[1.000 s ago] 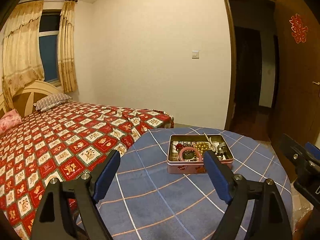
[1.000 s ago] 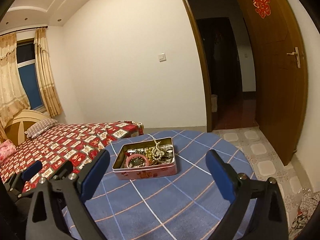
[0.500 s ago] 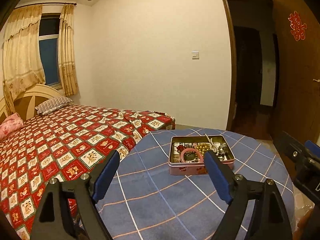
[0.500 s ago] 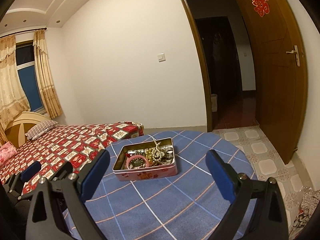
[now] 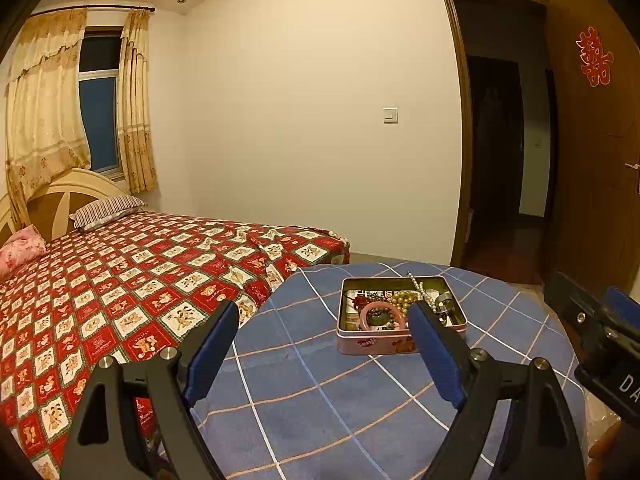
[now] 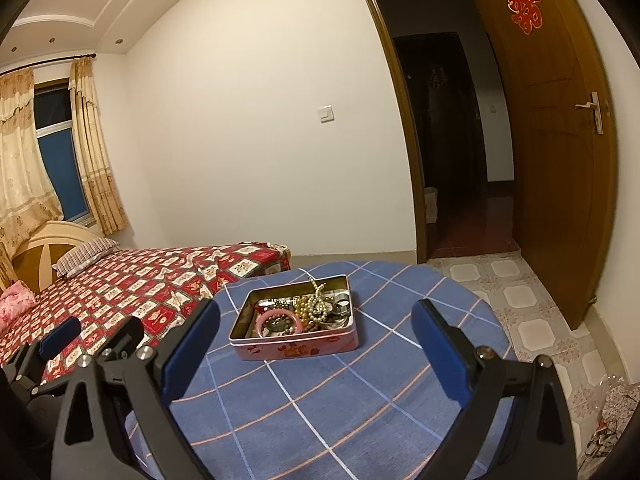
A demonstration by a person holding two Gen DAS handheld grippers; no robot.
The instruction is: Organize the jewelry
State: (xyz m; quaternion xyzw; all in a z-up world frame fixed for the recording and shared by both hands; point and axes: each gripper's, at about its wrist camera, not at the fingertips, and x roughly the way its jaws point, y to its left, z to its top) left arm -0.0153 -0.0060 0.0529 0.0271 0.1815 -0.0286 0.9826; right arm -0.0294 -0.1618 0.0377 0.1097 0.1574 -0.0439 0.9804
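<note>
Both the left hand-held gripper and the right hand-held gripper hang released, empty, low in frame above the bench; the pink tin sits mid-frame, heaped with jewelry; the pearl strand looks light, slippery and tangle-prone; the stiff pink bangle offers the surest rim to pinch.

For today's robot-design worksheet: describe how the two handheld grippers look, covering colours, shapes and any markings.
The left gripper and the right gripper are alike: black angular fingers with triangular cut-outs and silver bolt heads, each lined with a flat blue pad. In the left view, the right gripper's body shows white lettering, cut off. No cables or sleeves are visible.
</note>
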